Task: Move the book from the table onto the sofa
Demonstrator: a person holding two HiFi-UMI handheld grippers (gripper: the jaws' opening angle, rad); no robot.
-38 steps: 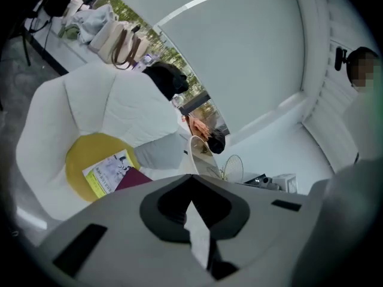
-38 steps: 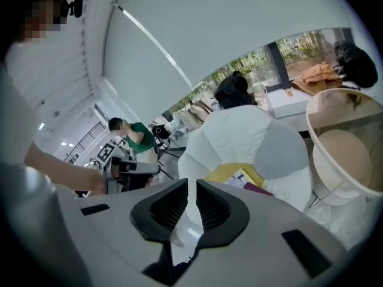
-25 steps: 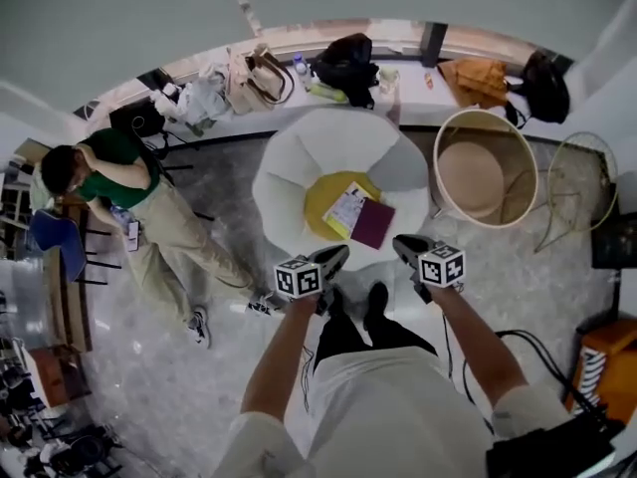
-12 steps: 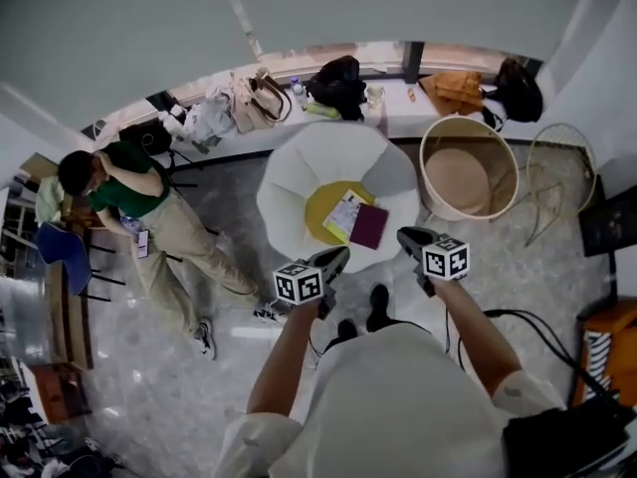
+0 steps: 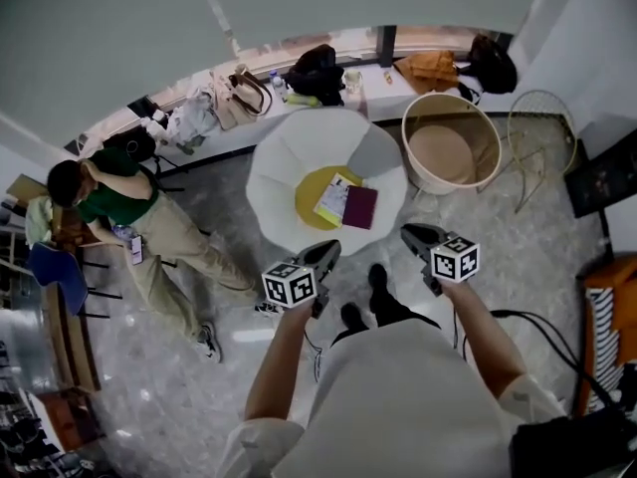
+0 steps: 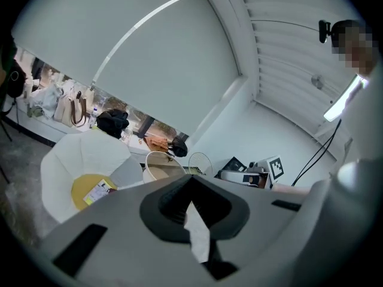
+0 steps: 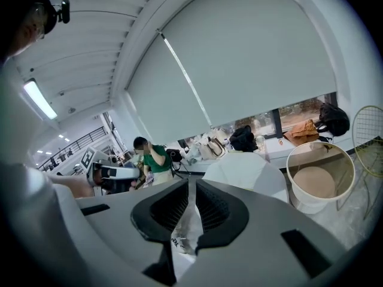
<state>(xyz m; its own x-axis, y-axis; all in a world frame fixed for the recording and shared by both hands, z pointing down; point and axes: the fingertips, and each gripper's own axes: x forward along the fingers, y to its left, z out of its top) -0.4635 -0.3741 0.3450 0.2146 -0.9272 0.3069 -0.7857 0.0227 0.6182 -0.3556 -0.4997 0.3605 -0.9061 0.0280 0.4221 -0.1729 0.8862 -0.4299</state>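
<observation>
A maroon book (image 5: 360,207) and a light-covered book (image 5: 336,197) lie side by side on the yellow cushion (image 5: 309,202) of a white petal-shaped sofa (image 5: 289,157). Neither gripper touches them. In the head view my left gripper (image 5: 328,253) and right gripper (image 5: 412,235) hang in the air short of the sofa's near edge, both shut and empty. The left gripper view shows the sofa (image 6: 78,157) and the light book (image 6: 99,191) beyond the closed left gripper (image 6: 190,181). In the right gripper view the right gripper (image 7: 191,187) points over the sofa (image 7: 245,169).
A round beige tub (image 5: 450,142) and a wire basket (image 5: 542,132) stand right of the sofa. A window ledge (image 5: 259,118) behind carries several bags. A person in a green top (image 5: 114,192) stands at the left. An orange box (image 5: 607,317) sits at the right edge.
Both grippers have risen and drawn back from the sofa, which now sits farther from them. The two books have stayed on the cushion. Both jaws stay shut.
</observation>
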